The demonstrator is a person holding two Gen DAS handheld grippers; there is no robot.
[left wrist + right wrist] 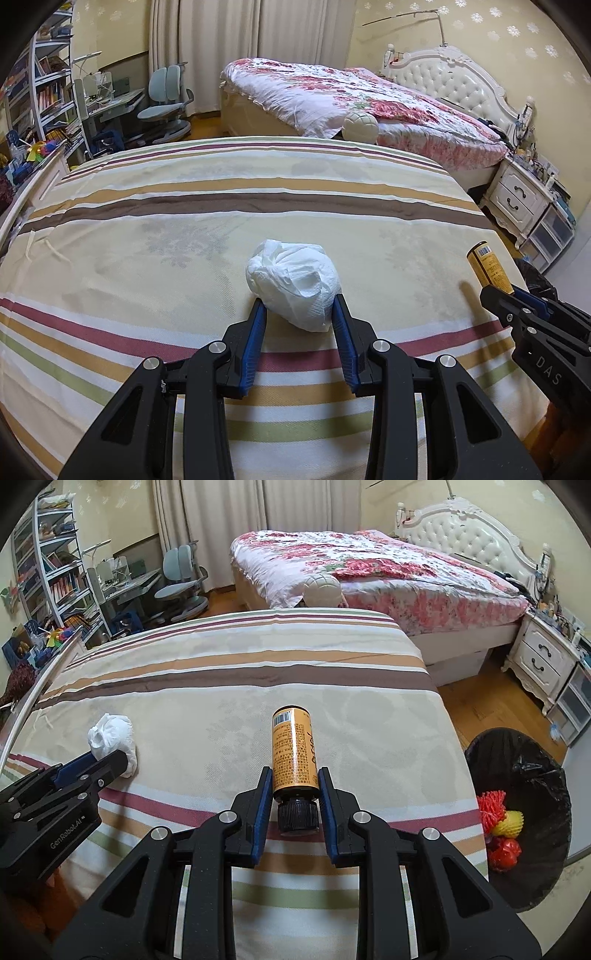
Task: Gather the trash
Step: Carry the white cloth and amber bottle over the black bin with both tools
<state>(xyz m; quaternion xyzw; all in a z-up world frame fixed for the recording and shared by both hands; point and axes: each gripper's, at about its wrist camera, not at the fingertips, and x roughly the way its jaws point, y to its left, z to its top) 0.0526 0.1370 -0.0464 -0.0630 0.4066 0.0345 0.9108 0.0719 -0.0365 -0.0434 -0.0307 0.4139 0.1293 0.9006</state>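
Left gripper (299, 306) pinches a crumpled tissue (293, 284), right gripper (294, 779) clamps an orange bottle (293, 753) above striped bedding (184, 229)

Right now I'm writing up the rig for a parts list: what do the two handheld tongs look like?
Both tongs, left and right, are matte black plastic linkages with silver round pivot bolts and ribbed blue pads lining each finger. Side-on, the right body reads "DAS"; the left reads "GenRobot.AI". No cables or sleeves show.

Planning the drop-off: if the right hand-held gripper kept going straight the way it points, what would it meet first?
Probably the striped bedcover just past the orange bottle it grips; the bin sits off to its right.
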